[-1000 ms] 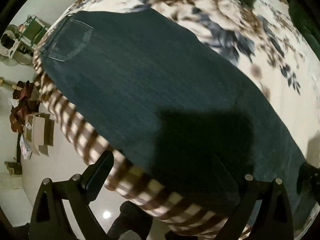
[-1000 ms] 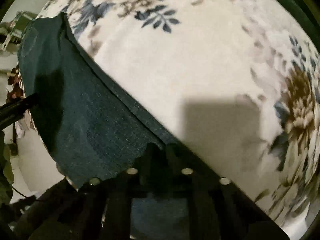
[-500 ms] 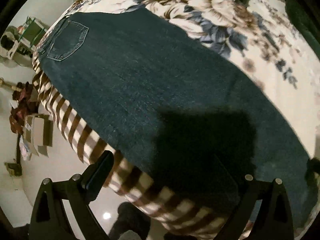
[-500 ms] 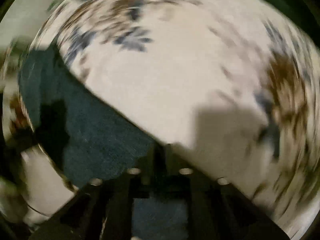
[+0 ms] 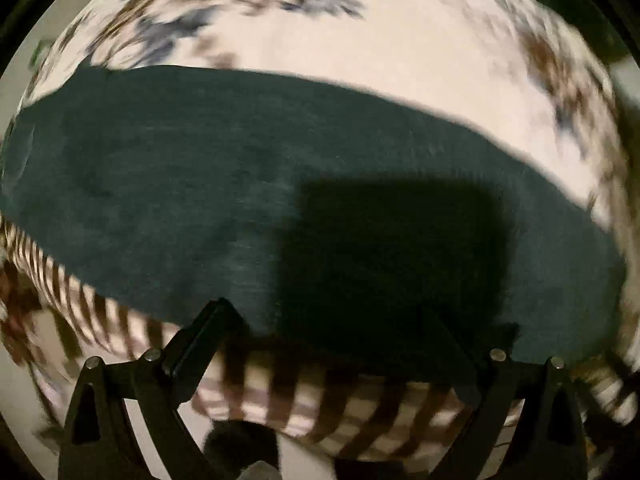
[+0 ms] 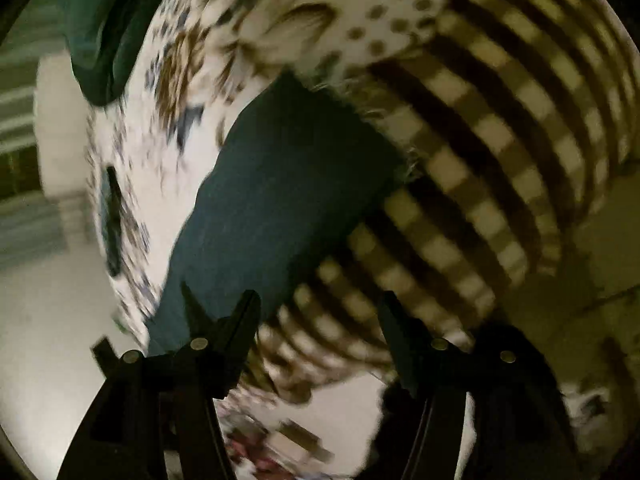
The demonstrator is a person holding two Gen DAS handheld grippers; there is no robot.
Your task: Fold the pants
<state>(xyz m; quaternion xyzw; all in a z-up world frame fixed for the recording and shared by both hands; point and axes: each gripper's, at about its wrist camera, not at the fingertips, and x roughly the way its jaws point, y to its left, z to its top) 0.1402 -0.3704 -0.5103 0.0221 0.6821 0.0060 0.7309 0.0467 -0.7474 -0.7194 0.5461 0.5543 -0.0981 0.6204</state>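
A: Where are the pants [image 5: 200, 184]?

B: Flat on the bed [image 5: 420, 60], a long dark band running along its near edge. In the left view their lower border lies right at the checked side [image 5: 360, 412] of the bed; above them there is a wide stretch of flowered cover.

A: And the grippers?

B: The left gripper [image 5: 340, 344] is spread wide, fingers apart, over the pants' near edge and holding nothing. The right gripper [image 6: 320, 320] is also spread and empty, by the pants' [image 6: 280, 184] frayed end, which meets the checked side [image 6: 480, 152] at the bed's [image 6: 160, 128] corner.

A: What's hard to read?

B: Both views are smeared by motion. A heavy shadow [image 5: 392, 252] covers part of the pants, so folds or seams there cannot be made out. Whether either gripper touches the cloth I cannot tell. A dark green heap [image 6: 100, 28] sits at the far top left of the right view, too blurred to name.
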